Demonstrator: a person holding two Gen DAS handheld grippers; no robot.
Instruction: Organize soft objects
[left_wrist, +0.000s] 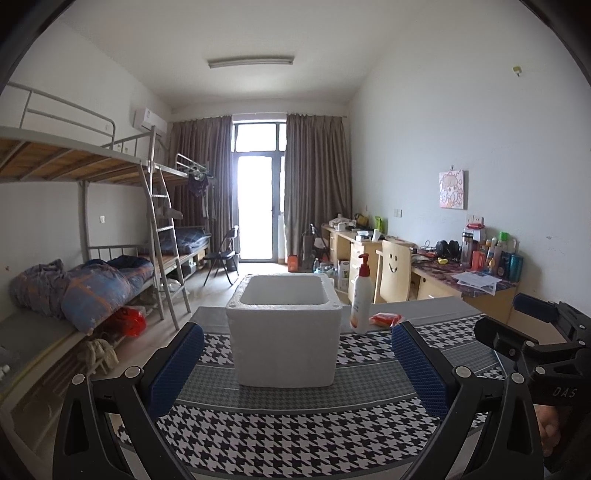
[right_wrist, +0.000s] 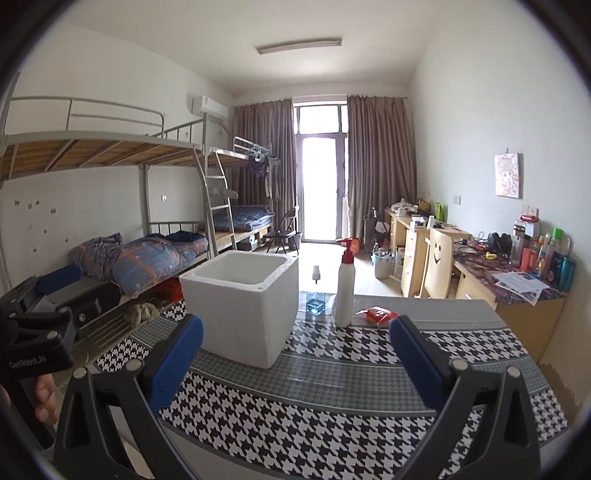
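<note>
The left gripper (left_wrist: 297, 363) is held level, pointing forward, its jaws spread wide with nothing between them. Its blue pads (left_wrist: 177, 363) face each other across the gap. The right gripper (right_wrist: 295, 360) is posed the same way, jaws wide apart and empty, blue pads (right_wrist: 177, 360) facing inward. The two are held side by side at about the same height: the right gripper shows at the right edge of the left wrist view, and the left gripper at the left edge of the right wrist view. Bare fingers (right_wrist: 44, 400) grip the left handle; fingers (left_wrist: 550, 430) of the other hand grip the right handle.
</note>
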